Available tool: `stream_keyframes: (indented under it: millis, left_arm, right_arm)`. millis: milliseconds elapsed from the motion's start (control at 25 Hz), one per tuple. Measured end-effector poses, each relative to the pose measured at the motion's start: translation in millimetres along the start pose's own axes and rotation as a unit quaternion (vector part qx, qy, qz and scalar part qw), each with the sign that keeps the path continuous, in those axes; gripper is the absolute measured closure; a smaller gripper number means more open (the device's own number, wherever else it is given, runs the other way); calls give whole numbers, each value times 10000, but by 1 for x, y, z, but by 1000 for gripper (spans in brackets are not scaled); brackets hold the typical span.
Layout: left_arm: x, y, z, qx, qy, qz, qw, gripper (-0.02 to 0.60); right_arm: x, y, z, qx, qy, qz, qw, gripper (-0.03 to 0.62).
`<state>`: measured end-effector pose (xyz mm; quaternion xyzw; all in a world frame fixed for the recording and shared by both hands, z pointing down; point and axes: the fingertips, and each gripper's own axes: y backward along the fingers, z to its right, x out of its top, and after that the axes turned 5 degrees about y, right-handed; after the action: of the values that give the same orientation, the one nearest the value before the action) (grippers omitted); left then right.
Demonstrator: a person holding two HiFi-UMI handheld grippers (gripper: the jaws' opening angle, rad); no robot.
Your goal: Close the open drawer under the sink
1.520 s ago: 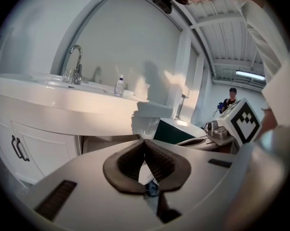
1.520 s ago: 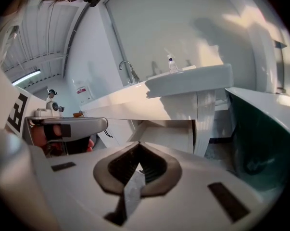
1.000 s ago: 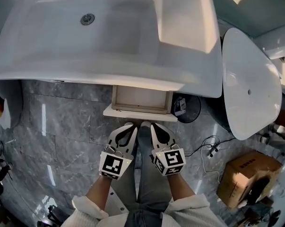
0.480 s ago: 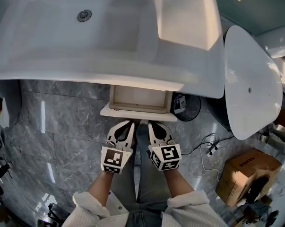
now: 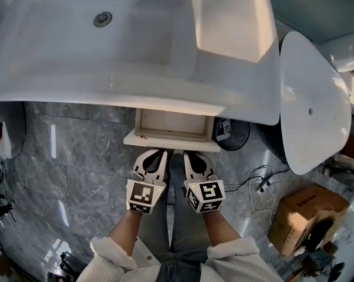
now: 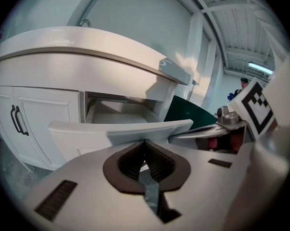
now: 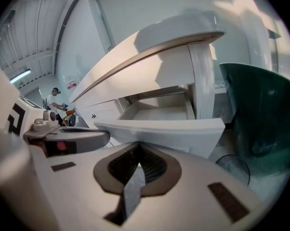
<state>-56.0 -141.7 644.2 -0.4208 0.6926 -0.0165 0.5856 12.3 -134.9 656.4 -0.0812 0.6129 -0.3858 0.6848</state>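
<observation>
Grey marble floor [image 5: 77, 157] spreads under a white sink [image 5: 135, 46] in the head view. The open drawer [image 5: 174, 125] juts from beneath it, with the left gripper [image 5: 158, 153] and right gripper [image 5: 188, 154] side by side at its front panel. Left gripper view: jaws pressed together, empty, tips at that panel. Right gripper view: jaws likewise together, holding nothing.

White drawer [image 5: 174, 128] open under sink [image 5: 135, 40].

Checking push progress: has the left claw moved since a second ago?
Yes. The left claw has edged forward toward the drawer front and is now right at it.
</observation>
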Motion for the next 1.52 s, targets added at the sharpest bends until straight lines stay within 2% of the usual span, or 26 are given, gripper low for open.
stream_keyframes:
  millis: [240,440,560,800,1360,1520]
  left_arm:
    - [5,-2,1,-71,74,-12,9999,566]
    - [20,-5,-1,-24,122,136,9998,566]
    - [29,-12,-10,110,159,213,9996,566]
    - [35,-17,-14,83,-59,205,9997,566]
    - [46,-26,-16,-21,13,239,9997,566]
    - [47,-29,-21,34,-158,236,9996,566]
  right_arm:
    - [2,-1,4,-41,-1,13,10000,585]
    - [15,-3,13,-224,-159,194,9994,585]
    - [24,-11,17,-211,-63,221,9995,585]
    - [30,-15,19,-183,20,237,9995,585]
    - [39,-23,25,-273,12,292,9992,585]
    - [41,-26,27,-299,24,302,9991,585]
